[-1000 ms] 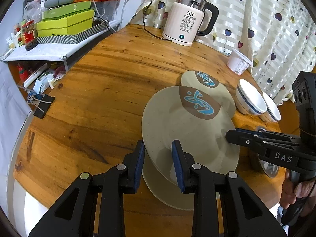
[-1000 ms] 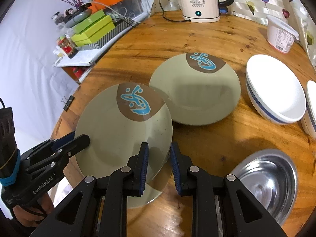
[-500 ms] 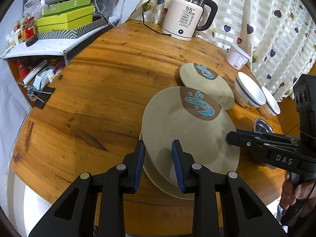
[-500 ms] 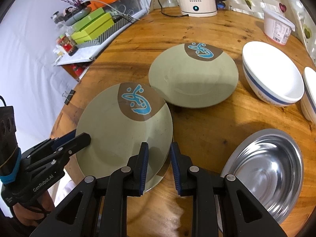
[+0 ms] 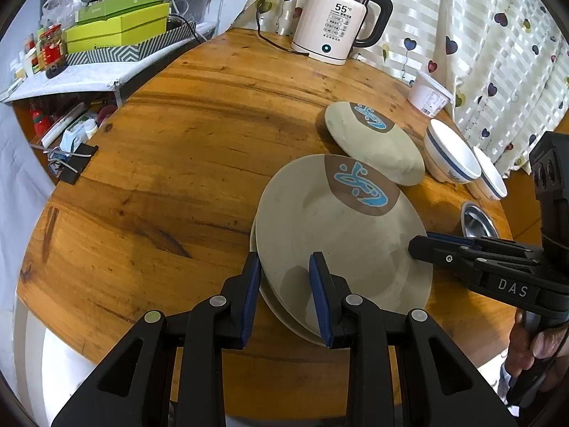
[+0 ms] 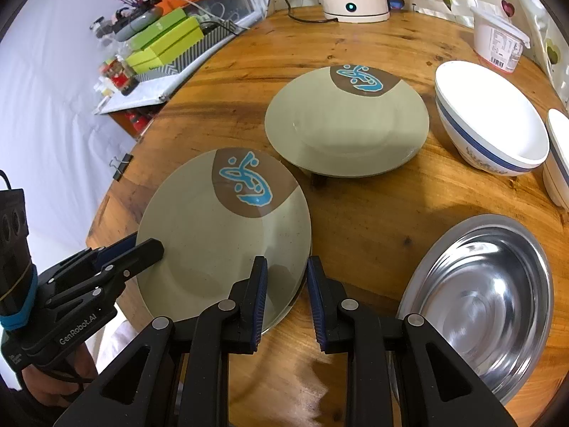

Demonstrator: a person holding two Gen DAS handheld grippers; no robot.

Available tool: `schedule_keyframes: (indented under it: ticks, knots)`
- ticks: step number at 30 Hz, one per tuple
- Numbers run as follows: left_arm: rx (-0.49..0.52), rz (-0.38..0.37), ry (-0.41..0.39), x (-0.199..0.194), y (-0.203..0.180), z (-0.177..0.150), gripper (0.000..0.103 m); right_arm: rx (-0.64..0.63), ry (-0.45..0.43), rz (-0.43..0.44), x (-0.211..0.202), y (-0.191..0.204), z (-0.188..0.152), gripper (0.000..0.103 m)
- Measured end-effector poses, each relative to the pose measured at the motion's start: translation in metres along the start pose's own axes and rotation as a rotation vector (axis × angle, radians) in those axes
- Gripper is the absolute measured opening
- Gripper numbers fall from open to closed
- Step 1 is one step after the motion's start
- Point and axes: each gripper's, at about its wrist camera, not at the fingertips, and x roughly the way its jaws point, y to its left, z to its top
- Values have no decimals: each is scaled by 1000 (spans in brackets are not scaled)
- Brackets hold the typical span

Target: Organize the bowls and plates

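A beige plate [image 5: 320, 235] [image 6: 213, 242] with a brown patch and a blue motif is held at two sides. My left gripper [image 5: 284, 277] is shut on its near rim, and in the right wrist view that gripper [image 6: 149, 249] bites the plate's left edge. My right gripper [image 6: 286, 277] is shut on the opposite rim and comes in from the right [image 5: 419, 245] in the left wrist view. Just under the held plate, the rim of a lower beige plate [image 5: 281, 315] shows on the table. A third matching plate [image 5: 373, 142] [image 6: 346, 124] lies farther back.
Two white bowls with blue bands [image 6: 490, 121] [image 6: 558, 156] and a steel bowl [image 6: 480, 302] sit to the right. At the back of the round wooden table [image 5: 177, 163] stand a kettle [image 5: 334, 21] and a white tub [image 5: 428, 94]. A cluttered shelf [image 5: 106, 35] lies beyond the left edge.
The held plate has come down closer to the lower plate, so less of the lower rim shows. Both grippers keep their grip.
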Motion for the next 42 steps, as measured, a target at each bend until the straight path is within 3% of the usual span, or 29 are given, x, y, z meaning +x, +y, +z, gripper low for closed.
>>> schedule_keyframes:
  ticks: [19,42]
  knots:
    - [0,4,5,2,0,-2,29,-18,10,-13,7,3,-1,24]
    - [-36,-30,17,6,10,3,29,-18,-46,28,-6,-2,-1,24]
